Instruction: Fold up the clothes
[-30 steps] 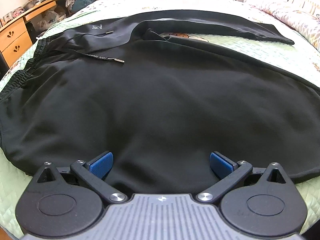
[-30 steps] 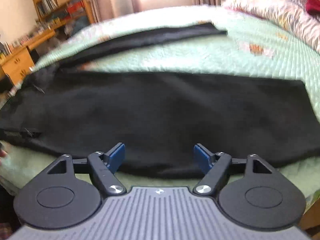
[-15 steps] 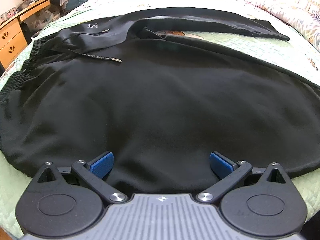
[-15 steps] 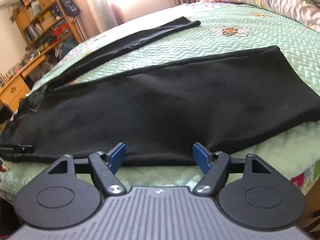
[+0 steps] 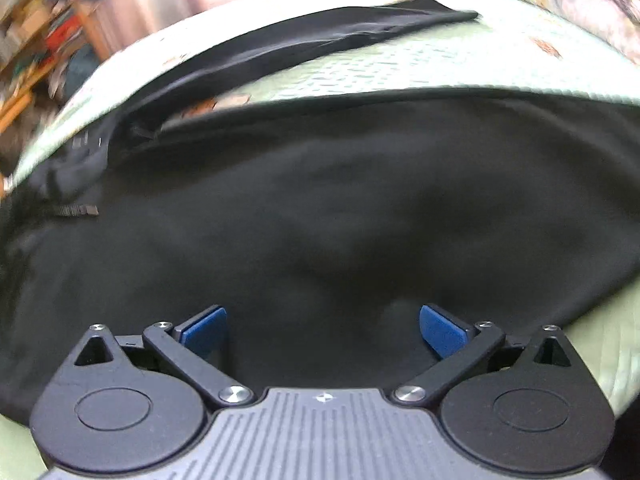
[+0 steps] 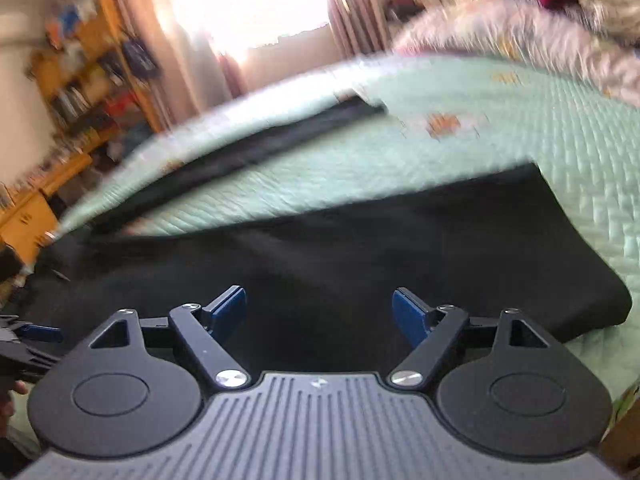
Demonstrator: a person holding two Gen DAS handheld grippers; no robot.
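Left gripper: the left gripper (image 5: 322, 328) hovered low over the near leg of the trousers (image 5: 320, 208), level, fingers spread wide with nothing between them.
Right gripper: the right gripper (image 6: 319, 314) hung over the same leg nearer its hem, tilted a little, blue pads (image 6: 408, 316) wide apart and empty.
Trousers: black, spread flat on the bed cover (image 6: 460, 152), legs splayed apart with a wedge of cover between them.
Edges: the near leg's hem (image 6: 584, 240) ended short of the cover's side; the far leg (image 5: 320, 36) lay beyond.
Open room: bare green cover stretched past the hem and between the legs.
Drawstring: its tip (image 5: 76, 211) lay on the trousers near the waist.
Sharpness: both views were blurred.
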